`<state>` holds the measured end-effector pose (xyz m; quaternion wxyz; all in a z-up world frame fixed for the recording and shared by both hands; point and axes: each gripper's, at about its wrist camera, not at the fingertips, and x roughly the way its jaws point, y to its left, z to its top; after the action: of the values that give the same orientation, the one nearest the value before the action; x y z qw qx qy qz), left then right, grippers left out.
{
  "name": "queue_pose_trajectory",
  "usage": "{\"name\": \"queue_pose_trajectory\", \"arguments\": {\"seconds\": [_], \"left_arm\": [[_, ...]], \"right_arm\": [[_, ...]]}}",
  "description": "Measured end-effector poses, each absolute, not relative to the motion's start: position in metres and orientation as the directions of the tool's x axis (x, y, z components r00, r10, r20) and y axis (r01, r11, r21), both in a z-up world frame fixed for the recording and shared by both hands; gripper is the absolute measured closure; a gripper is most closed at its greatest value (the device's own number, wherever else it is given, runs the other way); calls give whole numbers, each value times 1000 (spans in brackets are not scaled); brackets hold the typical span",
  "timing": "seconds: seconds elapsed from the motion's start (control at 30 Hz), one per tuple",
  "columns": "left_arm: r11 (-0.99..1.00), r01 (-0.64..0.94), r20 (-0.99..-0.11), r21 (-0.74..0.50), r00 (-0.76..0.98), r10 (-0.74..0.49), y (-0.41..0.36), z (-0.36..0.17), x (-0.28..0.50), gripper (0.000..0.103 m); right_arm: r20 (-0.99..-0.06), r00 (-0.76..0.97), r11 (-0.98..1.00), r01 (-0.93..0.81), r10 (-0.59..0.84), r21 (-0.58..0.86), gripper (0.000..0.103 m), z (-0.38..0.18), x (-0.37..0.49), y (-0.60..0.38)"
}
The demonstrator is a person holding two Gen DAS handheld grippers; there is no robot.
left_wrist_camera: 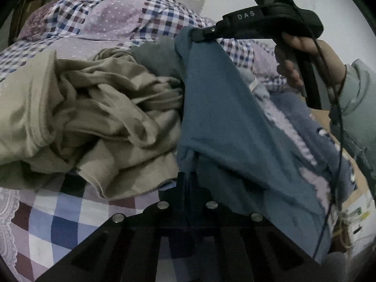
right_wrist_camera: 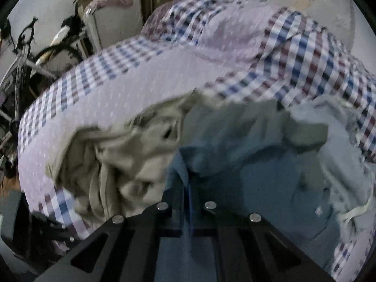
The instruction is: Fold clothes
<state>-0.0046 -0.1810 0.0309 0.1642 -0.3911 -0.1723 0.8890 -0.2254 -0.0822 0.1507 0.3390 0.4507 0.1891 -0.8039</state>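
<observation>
My left gripper [left_wrist_camera: 188, 181] is matte black plastic, four round silver screws across its base and slotted ribs below. My right gripper [left_wrist_camera: 197, 34] is the same black, with pale letters "OAS" on its long body, a green-lit module on top and a thin black cable [left_wrist_camera: 338, 141] trailing down past my pale grey-green sleeve [left_wrist_camera: 359, 98].

we look down along each claw from close above the bed [left_wrist_camera: 58, 213]; both views share the blue garment [left_wrist_camera: 223, 122] and beige garment [right_wrist_camera: 122, 155].
</observation>
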Motion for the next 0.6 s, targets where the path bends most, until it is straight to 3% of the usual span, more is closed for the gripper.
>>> {"name": "queue_pose_trajectory", "arguments": {"seconds": [0.13,0.27,0.43,0.53,0.57,0.6], "left_arm": [[-904,-143,-664,-404,-633,397,-184,33,-4,101],[-921,-129,-715,-367,-595,369,-186,26,-5,101],[-901,-117,-703,-419,-586,403,-196,28,-5,100],[-884,-108,-686,-454,-591,424,-197,30,-7,95],[-882,-106,-684,-459,-593,426,-197,30,-7,87],[-882,-104,-683,-460,-594,426,-196,30,-8,75]], "right_arm": [[-853,-388,-699,714,-350,-38,102,156,-238,-102],[-899,-359,-703,706,-249,-87,101,123,-246,-124],[-898,-346,-730,682,-271,-42,94,117,-244,-124],[-888,-352,-743,669,-296,-17,78,129,-241,-117],[-884,-354,-743,669,-306,-11,65,133,-239,-114],[-879,-357,-742,670,-317,-4,61,138,-238,-111]]}}
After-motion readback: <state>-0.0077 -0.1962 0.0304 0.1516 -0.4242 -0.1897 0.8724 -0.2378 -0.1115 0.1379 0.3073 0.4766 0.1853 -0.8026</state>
